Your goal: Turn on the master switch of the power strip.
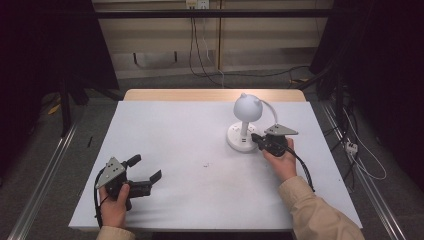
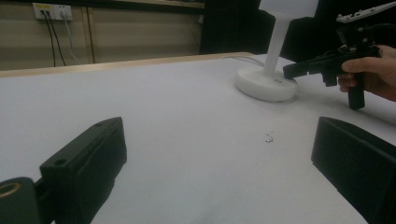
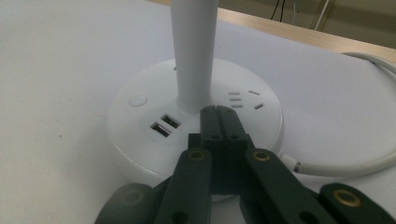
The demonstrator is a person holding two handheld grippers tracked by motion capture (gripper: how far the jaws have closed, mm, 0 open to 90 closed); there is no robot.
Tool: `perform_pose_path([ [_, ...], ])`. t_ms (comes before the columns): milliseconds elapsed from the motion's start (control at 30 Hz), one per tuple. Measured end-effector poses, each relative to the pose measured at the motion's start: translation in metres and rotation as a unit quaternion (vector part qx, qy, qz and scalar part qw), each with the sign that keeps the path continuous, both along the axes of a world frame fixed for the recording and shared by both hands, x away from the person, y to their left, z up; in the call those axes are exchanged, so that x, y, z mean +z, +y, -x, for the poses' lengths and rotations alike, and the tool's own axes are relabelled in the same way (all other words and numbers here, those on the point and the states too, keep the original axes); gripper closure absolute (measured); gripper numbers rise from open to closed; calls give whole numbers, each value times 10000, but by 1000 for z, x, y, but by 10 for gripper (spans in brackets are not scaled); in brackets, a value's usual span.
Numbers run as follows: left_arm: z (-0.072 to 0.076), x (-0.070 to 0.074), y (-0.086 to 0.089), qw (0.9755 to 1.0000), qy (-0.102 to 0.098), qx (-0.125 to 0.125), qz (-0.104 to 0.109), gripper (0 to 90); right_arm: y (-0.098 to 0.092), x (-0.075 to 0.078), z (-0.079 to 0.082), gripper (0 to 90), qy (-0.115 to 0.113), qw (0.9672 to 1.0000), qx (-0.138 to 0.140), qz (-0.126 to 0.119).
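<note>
Lamp head (image 2: pixel 288 7) (top) beyond frame

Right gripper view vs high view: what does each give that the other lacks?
Right gripper view alone: detail on the lamp base, namely the USB ports, round button and socket slots, with the right claw shut, its tips over the base beside the stem.

High view alone: the left claw open near the table's front left, both hands, the lamp's round head.

Shared: lamp base, stem, white cable, right claw, white tabletop.
</note>
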State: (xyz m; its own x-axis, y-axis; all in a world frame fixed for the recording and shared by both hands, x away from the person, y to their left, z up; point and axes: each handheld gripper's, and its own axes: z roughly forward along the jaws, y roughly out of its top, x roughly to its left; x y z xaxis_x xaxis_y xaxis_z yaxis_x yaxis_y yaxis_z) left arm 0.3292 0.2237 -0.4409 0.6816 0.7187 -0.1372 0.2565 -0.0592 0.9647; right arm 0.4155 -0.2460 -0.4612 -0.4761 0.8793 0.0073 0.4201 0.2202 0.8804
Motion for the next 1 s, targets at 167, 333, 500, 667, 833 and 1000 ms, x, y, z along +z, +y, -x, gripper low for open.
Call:
perform_pose_path([
  [167, 0, 0, 0, 10000, 0, -6, -2, 31, 0, 0, 0, 900, -3, 10000, 9, 18],
  [333, 0, 0, -1, 10000, -2, -9, -4, 31, 1, 0, -1, 900, -12, 10000, 4, 51],
  [500, 0, 0, -1, 10000, 3, 4, 4, 31, 0, 0, -1, 900, -7, 10000, 2, 44],
  [667, 0, 1, -1, 10000, -21, -24, -9, 31, 3, 0, -1, 900, 26, 9999, -7, 151],
  [833, -1, 0, -1, 10000, -18, -13, -13, 31, 3, 0, 0, 900, 12, 9999, -16, 151],
  [1000, -1, -1, 1, 10000, 4, 12, 10, 31, 3, 2, 0, 900, 3, 9999, -49, 106],
])
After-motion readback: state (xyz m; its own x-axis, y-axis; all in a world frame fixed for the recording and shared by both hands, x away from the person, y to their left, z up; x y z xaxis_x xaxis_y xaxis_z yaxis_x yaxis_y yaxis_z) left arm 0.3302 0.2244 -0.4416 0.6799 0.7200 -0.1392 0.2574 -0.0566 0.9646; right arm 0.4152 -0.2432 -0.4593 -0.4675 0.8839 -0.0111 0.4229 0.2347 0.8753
